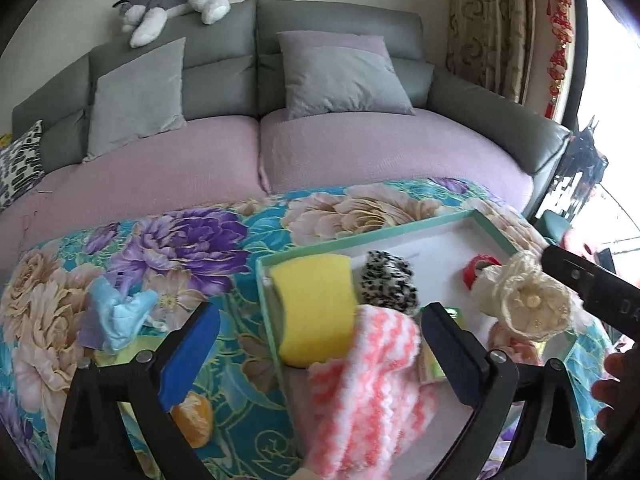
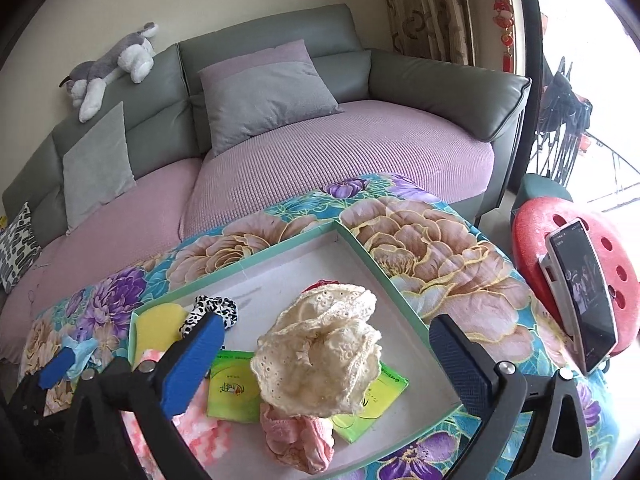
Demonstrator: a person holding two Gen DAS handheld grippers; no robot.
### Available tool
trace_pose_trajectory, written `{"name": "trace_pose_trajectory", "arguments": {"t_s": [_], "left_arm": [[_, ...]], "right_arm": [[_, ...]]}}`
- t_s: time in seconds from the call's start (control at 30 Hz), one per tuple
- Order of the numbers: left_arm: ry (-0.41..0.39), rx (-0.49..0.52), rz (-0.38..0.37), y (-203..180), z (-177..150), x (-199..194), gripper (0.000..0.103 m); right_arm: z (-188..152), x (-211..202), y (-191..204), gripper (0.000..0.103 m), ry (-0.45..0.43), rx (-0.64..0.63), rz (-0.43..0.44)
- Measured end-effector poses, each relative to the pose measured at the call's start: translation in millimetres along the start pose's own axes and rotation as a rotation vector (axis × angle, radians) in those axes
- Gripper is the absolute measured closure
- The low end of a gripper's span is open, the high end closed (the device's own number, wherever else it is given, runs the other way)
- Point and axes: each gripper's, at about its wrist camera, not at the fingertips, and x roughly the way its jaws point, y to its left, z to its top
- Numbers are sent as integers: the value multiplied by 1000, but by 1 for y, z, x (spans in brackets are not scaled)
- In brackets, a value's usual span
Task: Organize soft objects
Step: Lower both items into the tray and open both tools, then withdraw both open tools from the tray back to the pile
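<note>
Floral-cloth table (image 2: 440, 248) before sofa (image 1: 360, 148) | left gripper (image 1: 320, 344) jaws spread wide, gripping nothing, pink-white fuzzy cloth (image 1: 368, 380) lying between them | right gripper (image 2: 326, 364) jaws wide apart, cream lace hat (image 2: 320, 352) loose between | both angled downward over tray (image 2: 384, 256) | yellow sponge (image 1: 316, 308) at 12 o'clock from left gripper.

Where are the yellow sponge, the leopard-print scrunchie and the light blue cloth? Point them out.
yellow sponge (image 1: 314, 304), left wrist view, centre of its top face.
leopard-print scrunchie (image 1: 387, 282), left wrist view, middle of the bunched fabric.
light blue cloth (image 1: 116, 314), left wrist view, middle of the crumpled part.
</note>
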Motion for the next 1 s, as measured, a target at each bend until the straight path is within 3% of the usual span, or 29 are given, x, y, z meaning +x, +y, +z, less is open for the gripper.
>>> {"name": "trace_pose_trajectory", "arguments": {"t_s": [0.13, 0.23, 0.6, 1.0], "left_arm": [[-38, -53, 136, 30, 0, -6, 1], [-62, -144, 179, 59, -4, -16, 1], [-17, -231, 241, 103, -36, -27, 1], [-52, -319, 281, 142, -45, -39, 1]], "right_arm": [[-8, -4, 9, 0, 24, -20, 11], [-17, -8, 21, 0, 34, -55, 22], [-40, -28, 64, 0, 36, -161, 86], [-47, -27, 113, 0, 28, -216, 162]]}}
